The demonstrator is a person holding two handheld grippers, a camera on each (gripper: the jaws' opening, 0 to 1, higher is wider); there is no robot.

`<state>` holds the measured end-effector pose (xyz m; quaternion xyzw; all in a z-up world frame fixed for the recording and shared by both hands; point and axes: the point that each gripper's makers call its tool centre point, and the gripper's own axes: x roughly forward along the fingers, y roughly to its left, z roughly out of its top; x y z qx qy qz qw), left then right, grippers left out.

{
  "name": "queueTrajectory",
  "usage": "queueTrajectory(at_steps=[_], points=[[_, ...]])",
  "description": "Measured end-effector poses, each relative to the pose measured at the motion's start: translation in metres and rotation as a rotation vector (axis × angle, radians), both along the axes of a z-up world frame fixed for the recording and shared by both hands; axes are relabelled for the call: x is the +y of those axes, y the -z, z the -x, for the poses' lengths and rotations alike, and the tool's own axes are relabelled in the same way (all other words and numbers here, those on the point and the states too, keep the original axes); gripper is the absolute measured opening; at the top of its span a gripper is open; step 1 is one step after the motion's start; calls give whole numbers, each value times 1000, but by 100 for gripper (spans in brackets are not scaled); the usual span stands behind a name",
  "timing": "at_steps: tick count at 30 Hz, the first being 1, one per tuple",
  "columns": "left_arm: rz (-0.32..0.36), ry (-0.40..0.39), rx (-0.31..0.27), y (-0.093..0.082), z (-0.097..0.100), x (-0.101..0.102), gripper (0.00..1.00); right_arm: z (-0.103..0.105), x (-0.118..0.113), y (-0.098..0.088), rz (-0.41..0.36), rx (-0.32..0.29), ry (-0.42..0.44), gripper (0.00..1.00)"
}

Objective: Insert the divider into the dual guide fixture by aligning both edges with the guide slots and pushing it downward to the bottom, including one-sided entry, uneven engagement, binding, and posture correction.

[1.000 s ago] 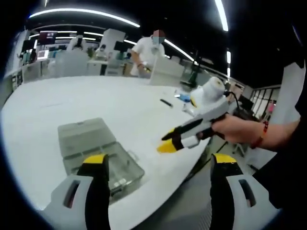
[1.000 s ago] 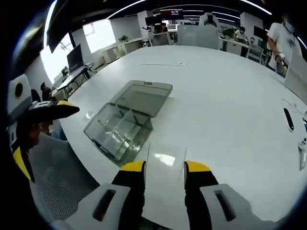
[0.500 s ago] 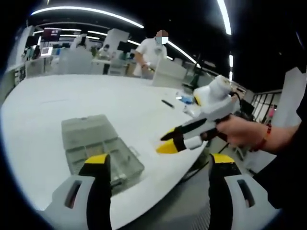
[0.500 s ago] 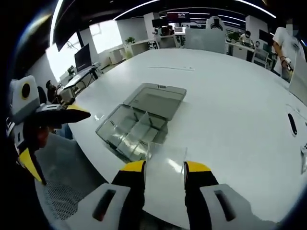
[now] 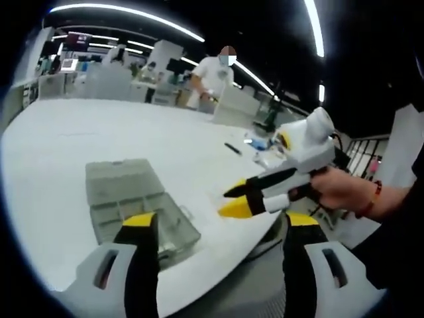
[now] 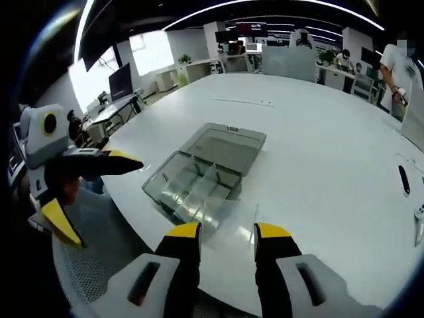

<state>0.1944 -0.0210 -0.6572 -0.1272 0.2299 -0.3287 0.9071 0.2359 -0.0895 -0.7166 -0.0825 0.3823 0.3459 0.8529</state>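
- Our right gripper (image 6: 227,232) is clamped on the clear divider (image 6: 228,218), which stands upright between its jaws, held over the white table (image 6: 318,152).
- The clear plastic box (image 6: 199,179) sits open near the table edge, just past the divider, with its lid (image 6: 225,142) laid flat behind it. We can see partitions already inside.
- Our left gripper (image 5: 215,225) has its jaws spread wide with nothing between them, hovering by the table edge next to the box (image 5: 136,202).
- A black pen (image 6: 402,180) lies well off to the right.
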Motion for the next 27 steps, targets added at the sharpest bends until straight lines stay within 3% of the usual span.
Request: queueTrajectory(at_steps=[16, 27], points=[[41, -45, 22, 0, 1, 7, 52, 8, 4, -8, 2, -15, -29, 28], [76, -62, 43, 0, 2, 8, 42, 20, 20, -13, -16, -26, -58, 28]])
